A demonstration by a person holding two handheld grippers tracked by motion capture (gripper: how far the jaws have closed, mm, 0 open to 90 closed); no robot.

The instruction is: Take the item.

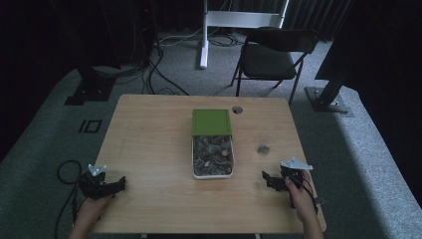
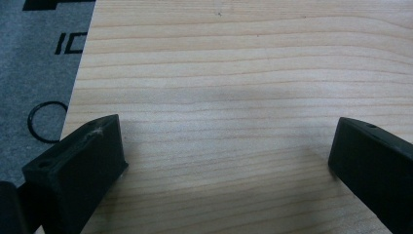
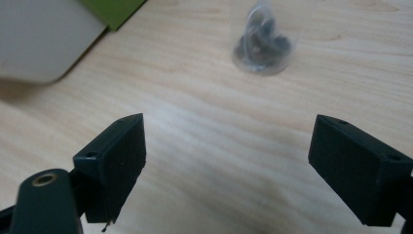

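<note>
A white box [image 1: 213,172] with a green lid [image 1: 211,122] sits in the middle of the light wooden desk [image 1: 149,144]. The lid is slid back toward the far side, so the near part of the box is open. You can see lots of small dark packets [image 1: 212,153] inside it. One small clear bag with dark bits in it [image 1: 263,149] lies on the desk by itself, just to the right of the box and apart from it.

Your right tongs [image 1: 269,179] are near the right front corner of the desk, well apart from the box. In the right gripper view the right tongs [image 3: 229,161] are spread wide and hold nothing. The little clear bag [image 3: 263,46] lies ahead of them, and the corner of the white box [image 3: 44,39] is up at the left.

Your left tongs [image 1: 119,183] are near the left front corner of the desk, also well apart from the box. In the left gripper view the left tongs [image 2: 229,156] are spread wide too, with bare wood between them.

Behind the desk stands a black folding chair [image 1: 273,55] on the grey carpet [image 1: 45,129].
</note>
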